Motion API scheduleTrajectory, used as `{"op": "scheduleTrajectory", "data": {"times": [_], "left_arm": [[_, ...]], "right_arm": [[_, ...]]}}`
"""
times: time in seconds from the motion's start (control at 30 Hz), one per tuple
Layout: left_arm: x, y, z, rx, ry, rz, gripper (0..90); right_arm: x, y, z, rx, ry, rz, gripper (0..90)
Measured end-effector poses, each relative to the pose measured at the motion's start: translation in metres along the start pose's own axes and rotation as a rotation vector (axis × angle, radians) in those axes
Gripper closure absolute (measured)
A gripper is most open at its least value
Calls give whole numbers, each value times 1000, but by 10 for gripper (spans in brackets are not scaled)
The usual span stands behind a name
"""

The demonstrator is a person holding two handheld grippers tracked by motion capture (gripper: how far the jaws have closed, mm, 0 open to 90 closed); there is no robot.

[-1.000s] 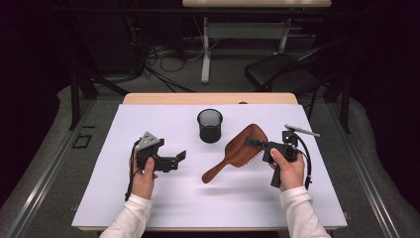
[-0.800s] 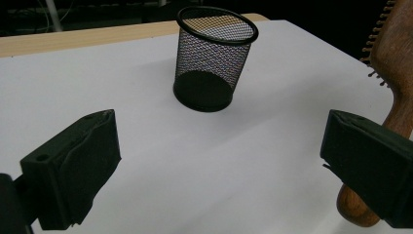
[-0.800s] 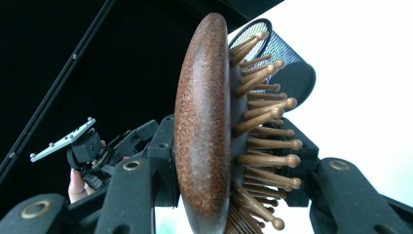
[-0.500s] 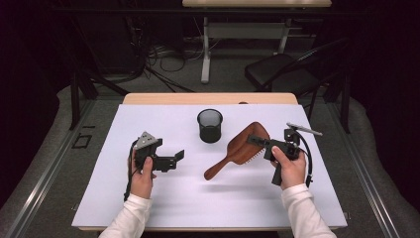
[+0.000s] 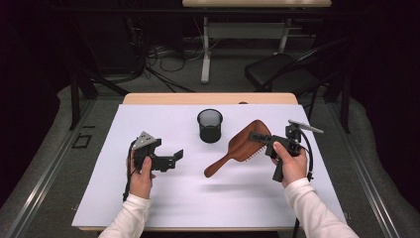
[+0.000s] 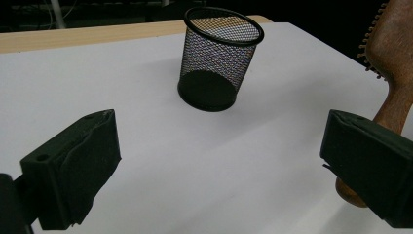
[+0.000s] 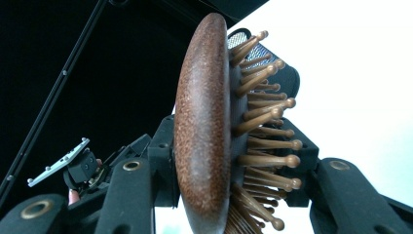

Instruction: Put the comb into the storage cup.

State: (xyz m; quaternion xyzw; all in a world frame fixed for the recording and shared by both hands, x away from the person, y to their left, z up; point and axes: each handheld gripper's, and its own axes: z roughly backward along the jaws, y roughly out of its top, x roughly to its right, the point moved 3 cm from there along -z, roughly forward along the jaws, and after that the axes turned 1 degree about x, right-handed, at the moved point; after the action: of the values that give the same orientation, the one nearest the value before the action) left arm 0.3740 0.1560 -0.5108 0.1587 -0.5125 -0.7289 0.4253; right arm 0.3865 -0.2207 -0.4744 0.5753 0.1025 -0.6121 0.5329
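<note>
High view showed the white counter (image 5: 163, 208), then the mesh cup (image 5: 210, 125) just left of the hairbrush (image 5: 236, 148), whose handle ran down-left toward the left tool (image 5: 174, 157), jaws wide and empty. The right tool (image 5: 257, 137) seemingly clamped the brush head aloft.

Hairbrush (image 5: 242, 146): 1 wooden paddle brush, reddish-brown, oval head with rows of round-tipped wooden pins on a dark pad. Held off the table, tilted, handle pointing down and away from the mesh cup (image 5: 210, 125), just right of it.
</note>
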Motion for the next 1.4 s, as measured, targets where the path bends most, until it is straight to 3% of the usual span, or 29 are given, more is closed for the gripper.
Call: {"op": "scheduleTrajectory", "data": {"times": [0.1, 0.2, 0.5, 0.87, 1.4], "left_arm": [[0, 0, 0, 0, 0, 1, 11], [0, -1, 0, -2, -1, 3, 11], [2, -2, -2, -14, -4, -5, 11], [2, -2, -2, -14, -3, -1, 11], [1, -2, -2, -13, 0, 0, 11]], "right_arm": [[-3, 1, -3, -6, -11, 0, 518], [-8, 2, -4, -55, -34, 18, 518], [-19, 9, -9, -58, -66, 56, 518], [-25, 28, -11, 19, -118, 88, 517], [-42, 54, -12, 52, -152, 119, 516]]}}
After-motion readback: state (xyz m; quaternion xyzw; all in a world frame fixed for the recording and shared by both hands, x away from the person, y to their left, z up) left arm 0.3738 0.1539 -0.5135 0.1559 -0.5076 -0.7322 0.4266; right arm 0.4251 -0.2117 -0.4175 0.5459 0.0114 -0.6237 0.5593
